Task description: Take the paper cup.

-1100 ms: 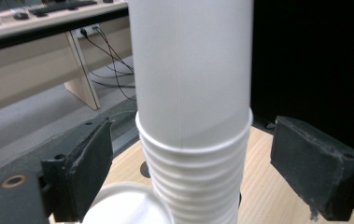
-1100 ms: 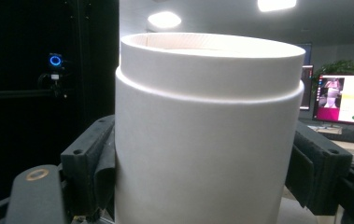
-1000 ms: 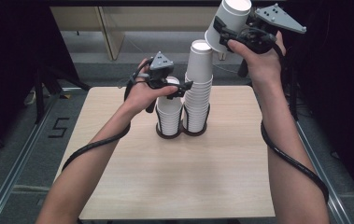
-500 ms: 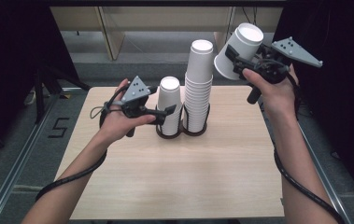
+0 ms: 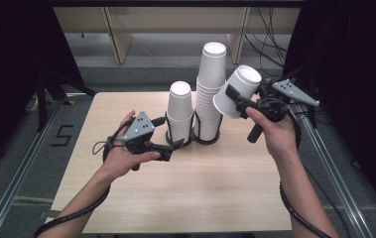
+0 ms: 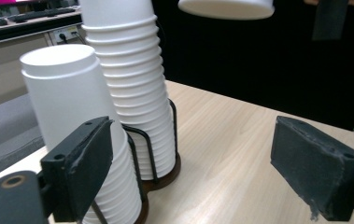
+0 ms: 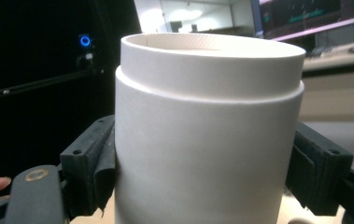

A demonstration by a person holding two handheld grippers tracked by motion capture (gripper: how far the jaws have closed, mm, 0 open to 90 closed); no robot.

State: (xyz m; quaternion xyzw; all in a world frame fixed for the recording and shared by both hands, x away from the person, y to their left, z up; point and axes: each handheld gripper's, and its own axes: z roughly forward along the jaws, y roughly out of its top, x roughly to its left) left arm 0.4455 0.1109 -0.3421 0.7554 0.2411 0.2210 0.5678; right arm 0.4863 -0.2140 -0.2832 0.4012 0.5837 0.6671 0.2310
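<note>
Two cup stacks [image 5: 198, 106] on the table; one cup [image 5: 236, 91], seemingly single, gripped.

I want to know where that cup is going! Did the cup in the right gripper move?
Yes. The held cup has come down and leftward in the high view, from above the tall cup stack to beside its upper part, on its right.

Pale wood table [image 5: 185, 198]. Directly on it, a dark wire rack [image 5: 195, 139], holding a short cup stack [image 5: 180, 111] and a tall cup stack [image 5: 210, 89]. Rack base just ahead of the left jaws, short stack nearer; below and left of the right jaws.
</note>
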